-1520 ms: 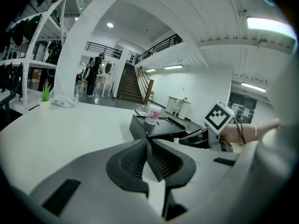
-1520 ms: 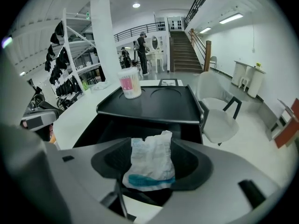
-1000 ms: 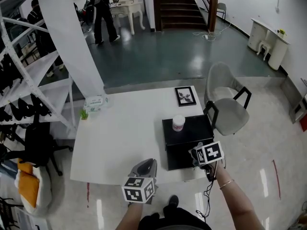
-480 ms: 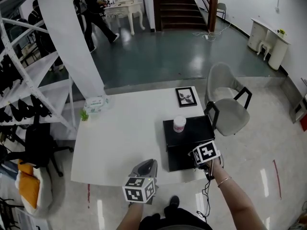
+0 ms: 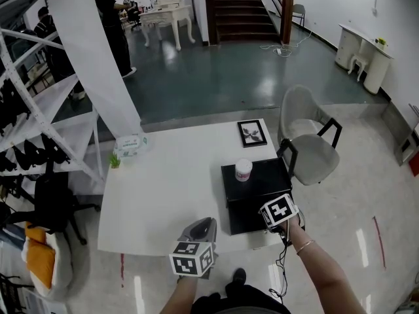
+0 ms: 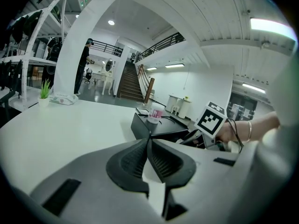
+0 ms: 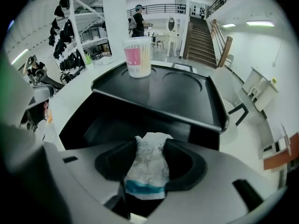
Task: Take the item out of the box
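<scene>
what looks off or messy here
Only the packet: it sits crumpled between the right gripper's fingers, which have just been closing on it over the open box. The cup stands upright; nothing spilled.

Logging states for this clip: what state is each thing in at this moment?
Left gripper: shut, empty.
Right gripper: jaws have just been closing, now shut on packet.
Box: open at near side.
Cup: upright on box.
Frame: flat on table.
</scene>
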`<state>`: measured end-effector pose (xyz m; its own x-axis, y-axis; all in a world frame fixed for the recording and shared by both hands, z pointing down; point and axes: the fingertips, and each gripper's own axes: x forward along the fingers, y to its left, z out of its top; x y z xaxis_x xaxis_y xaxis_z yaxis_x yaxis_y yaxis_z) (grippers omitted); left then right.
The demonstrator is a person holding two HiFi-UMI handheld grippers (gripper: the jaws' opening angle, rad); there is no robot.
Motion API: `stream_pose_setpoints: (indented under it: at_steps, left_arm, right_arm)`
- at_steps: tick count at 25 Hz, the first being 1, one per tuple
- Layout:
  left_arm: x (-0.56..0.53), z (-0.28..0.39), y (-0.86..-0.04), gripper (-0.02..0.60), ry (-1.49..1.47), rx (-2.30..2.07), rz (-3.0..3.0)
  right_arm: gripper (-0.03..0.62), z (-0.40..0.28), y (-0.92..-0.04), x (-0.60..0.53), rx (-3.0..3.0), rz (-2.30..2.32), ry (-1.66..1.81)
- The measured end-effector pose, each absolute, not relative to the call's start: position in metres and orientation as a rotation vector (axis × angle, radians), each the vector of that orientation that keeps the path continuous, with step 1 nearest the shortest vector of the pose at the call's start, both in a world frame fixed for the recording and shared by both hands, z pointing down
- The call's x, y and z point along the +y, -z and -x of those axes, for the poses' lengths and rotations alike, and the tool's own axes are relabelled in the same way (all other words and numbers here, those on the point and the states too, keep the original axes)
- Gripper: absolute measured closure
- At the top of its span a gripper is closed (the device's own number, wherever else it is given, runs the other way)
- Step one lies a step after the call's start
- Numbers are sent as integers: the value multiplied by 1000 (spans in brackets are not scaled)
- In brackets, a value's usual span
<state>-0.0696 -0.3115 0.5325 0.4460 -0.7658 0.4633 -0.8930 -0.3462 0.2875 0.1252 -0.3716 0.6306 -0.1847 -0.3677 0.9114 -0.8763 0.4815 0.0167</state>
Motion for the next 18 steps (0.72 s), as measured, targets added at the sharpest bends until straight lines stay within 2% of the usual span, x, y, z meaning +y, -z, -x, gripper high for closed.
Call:
stream_pose_setpoints:
  at_steps: [8, 12, 18]
  left_arm:
    - [-309, 65, -534, 552, -344, -1369, -2214]
    - [-307, 64, -534, 552, -350, -1367, -2218]
    - [-304, 62, -535, 552, -357, -1353, -2225]
  right_arm:
    - [511, -127, -621, -373, -1805, -1107, -573]
    - [538, -126, -615, -368, -1836, -1123, -537]
    - [543, -121, -609, -365, -1914, -1162, -494]
